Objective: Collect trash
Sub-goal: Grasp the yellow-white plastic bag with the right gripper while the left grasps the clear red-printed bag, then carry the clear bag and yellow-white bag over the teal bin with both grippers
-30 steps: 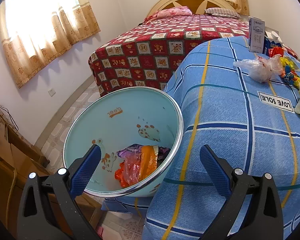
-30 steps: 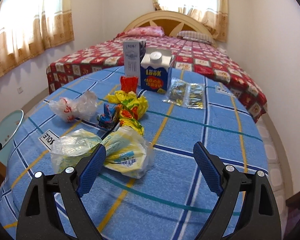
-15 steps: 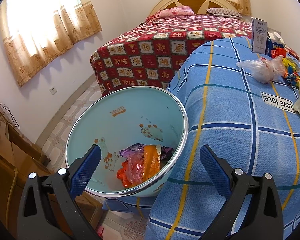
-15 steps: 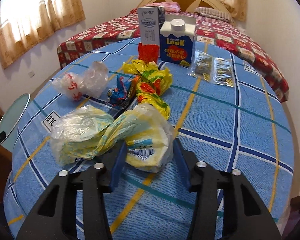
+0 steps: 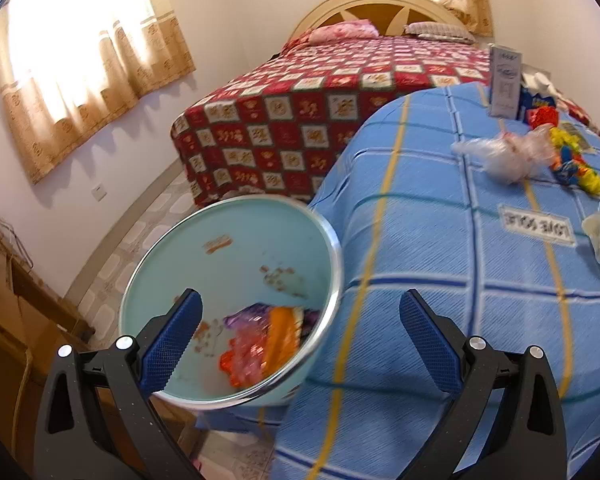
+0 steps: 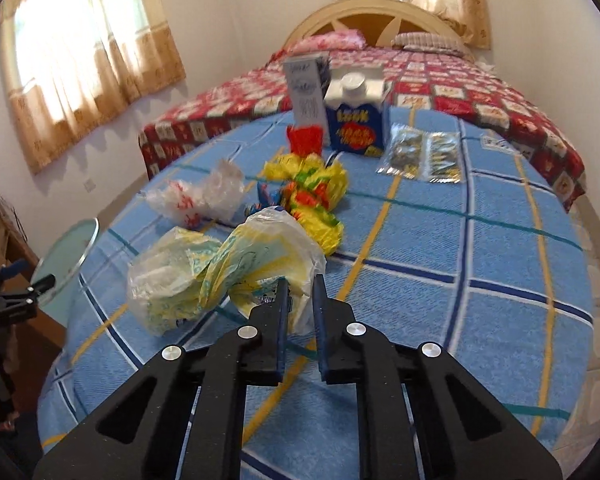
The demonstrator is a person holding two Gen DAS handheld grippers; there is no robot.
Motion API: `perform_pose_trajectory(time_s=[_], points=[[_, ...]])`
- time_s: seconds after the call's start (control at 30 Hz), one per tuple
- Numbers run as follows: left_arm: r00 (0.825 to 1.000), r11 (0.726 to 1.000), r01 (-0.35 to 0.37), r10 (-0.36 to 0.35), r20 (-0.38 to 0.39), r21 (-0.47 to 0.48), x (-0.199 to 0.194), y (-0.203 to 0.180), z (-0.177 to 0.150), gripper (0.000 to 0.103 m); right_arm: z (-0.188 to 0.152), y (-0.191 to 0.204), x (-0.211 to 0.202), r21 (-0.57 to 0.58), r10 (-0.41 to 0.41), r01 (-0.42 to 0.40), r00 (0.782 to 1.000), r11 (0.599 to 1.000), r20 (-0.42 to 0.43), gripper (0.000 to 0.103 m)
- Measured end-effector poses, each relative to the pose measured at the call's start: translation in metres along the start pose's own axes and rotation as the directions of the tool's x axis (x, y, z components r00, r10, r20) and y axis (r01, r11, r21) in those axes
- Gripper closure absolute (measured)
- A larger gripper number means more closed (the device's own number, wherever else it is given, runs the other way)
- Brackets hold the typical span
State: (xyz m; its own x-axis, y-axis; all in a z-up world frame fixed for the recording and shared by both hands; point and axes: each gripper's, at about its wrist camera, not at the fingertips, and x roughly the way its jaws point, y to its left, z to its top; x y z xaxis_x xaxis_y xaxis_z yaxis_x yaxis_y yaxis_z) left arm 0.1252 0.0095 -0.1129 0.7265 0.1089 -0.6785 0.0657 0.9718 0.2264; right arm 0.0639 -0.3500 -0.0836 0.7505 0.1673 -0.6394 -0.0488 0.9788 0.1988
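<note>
Right claw now pinched on the yellow bag; left claw spread at the bin.

Left gripper (image 5: 300, 320) stays wide apart over the pale blue bin (image 5: 236, 248), wrappers inside, beside the blue checked table (image 5: 440, 264). Right gripper (image 6: 300, 300), gaping a second ago, has clamped the crumpled yellow plastic bag (image 6: 256, 264) at the table's near side.

Crinkly glossy plastic bag (image 6: 236, 264), woven matt tablecloth (image 6: 460, 280)
</note>
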Motion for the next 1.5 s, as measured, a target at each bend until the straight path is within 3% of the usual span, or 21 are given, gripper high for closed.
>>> perform_pose_trajectory(time_s=[0.4,0.9,0.97,1.0,1.07,1.1,1.5], points=[[0.992,0.993,0.110,-0.113,0.064,0.050,0.011,-0.100,0.067,0.006,0.024,-0.072,-0.010,0.202,-0.162,0.141,0.983,0.969,0.091,0.091],[0.989,0.987,0.147,-0.148,0.013,0.063,0.058,-0.164,0.112,0.007,0.028,-0.111,0.004,0.243,-0.179,0.160,0.982,0.957,0.059,0.091],[0.984,0.982,0.176,-0.176,-0.005,0.068,0.062,-0.168,0.112,0.016,0.028,-0.108,0.005,0.228,-0.170,0.152,0.984,0.962,0.059,0.091],[0.981,0.978,0.195,-0.194,-0.016,0.071,0.064,-0.169,0.112,0.035,0.028,-0.106,0.005,0.218,-0.169,0.152,0.984,0.964,0.060,0.091],[0.971,0.968,0.239,-0.237,-0.034,0.071,0.065,-0.168,0.111,0.050,0.028,-0.100,0.005,0.206,-0.155,0.139,0.986,0.969,0.062,0.091],[0.968,0.965,0.251,-0.249,-0.031,0.083,0.062,-0.168,0.110,0.063,0.027,-0.098,0.005,0.203,-0.150,0.134,0.987,0.970,0.064,0.091],[0.971,0.970,0.230,-0.234,0.047,0.077,0.017,-0.118,0.095,0.066,0.037,-0.062,-0.021,0.174,-0.112,0.088,0.984,0.981,0.138,0.091]])
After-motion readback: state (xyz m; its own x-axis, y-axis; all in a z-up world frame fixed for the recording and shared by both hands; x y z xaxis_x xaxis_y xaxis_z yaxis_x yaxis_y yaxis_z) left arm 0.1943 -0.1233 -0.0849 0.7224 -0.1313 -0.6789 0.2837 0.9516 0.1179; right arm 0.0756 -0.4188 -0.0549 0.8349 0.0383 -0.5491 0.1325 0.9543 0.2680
